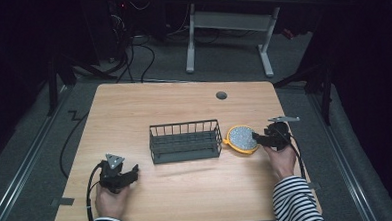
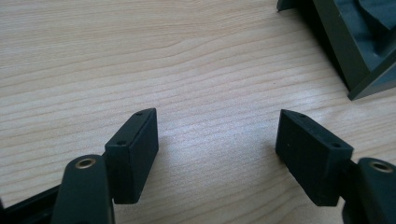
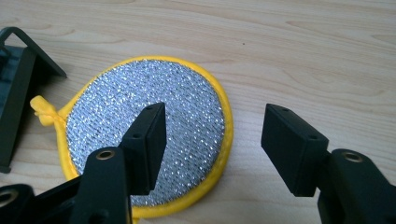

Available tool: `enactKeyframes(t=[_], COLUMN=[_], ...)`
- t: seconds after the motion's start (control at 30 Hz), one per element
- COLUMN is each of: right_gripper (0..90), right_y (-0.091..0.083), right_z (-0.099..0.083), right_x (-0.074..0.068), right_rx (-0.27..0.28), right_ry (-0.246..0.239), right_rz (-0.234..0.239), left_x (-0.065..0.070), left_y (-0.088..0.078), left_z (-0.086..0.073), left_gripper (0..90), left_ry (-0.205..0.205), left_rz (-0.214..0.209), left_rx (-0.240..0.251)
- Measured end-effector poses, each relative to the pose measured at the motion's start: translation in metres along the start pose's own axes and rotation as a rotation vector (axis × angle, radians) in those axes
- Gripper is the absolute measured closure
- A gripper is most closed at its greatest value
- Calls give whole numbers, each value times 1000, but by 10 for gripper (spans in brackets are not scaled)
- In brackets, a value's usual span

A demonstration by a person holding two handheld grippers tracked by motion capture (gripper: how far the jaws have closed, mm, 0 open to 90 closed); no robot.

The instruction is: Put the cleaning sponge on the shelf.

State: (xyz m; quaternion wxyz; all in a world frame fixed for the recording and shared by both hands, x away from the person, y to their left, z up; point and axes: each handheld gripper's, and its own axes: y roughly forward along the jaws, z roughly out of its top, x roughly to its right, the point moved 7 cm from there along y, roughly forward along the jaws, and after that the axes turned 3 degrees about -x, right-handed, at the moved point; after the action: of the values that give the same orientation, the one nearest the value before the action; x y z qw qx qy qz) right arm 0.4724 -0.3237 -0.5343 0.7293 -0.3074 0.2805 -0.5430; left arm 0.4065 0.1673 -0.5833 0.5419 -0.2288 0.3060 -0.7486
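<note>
Jaws apart on both grippers (right gripper (image 3: 212, 126) over the scouring pad (image 3: 140, 126), not gripping).

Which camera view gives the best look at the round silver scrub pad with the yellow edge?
The right gripper view shows the scrub pad best: close, with its glittery weave, yellow rim and loop plain. The high view shows it small beside the wire basket. The left gripper view looks at wood and a basket corner.

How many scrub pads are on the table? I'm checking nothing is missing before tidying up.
1. The round silver scrub pad with a yellow rim lies flat on the table, just right of the wire basket, at the open right gripper.
</note>
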Motion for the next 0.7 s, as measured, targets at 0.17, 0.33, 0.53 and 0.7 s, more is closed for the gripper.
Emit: enactKeyframes(t=[0.17, 0.33, 0.53, 0.7], right_gripper=[393, 403, 488, 617], right_y=[8, 20, 27, 29], right_z=[3, -2, -5, -8], right_x=[-1, 3, 4, 2], right_rx=[-14, -44, -69, -86], right_ry=[16, 53, 67, 60], right_rz=[24, 38, 78, 113], left_x=[0, 0, 0, 0], left_y=[0, 0, 0, 0], left_z=[0, 0, 0, 0], left_gripper=[303, 303, 303, 303], left_ry=[0, 0, 0, 0], left_rz=[0, 0, 0, 0], left_rx=[0, 0, 0, 0])
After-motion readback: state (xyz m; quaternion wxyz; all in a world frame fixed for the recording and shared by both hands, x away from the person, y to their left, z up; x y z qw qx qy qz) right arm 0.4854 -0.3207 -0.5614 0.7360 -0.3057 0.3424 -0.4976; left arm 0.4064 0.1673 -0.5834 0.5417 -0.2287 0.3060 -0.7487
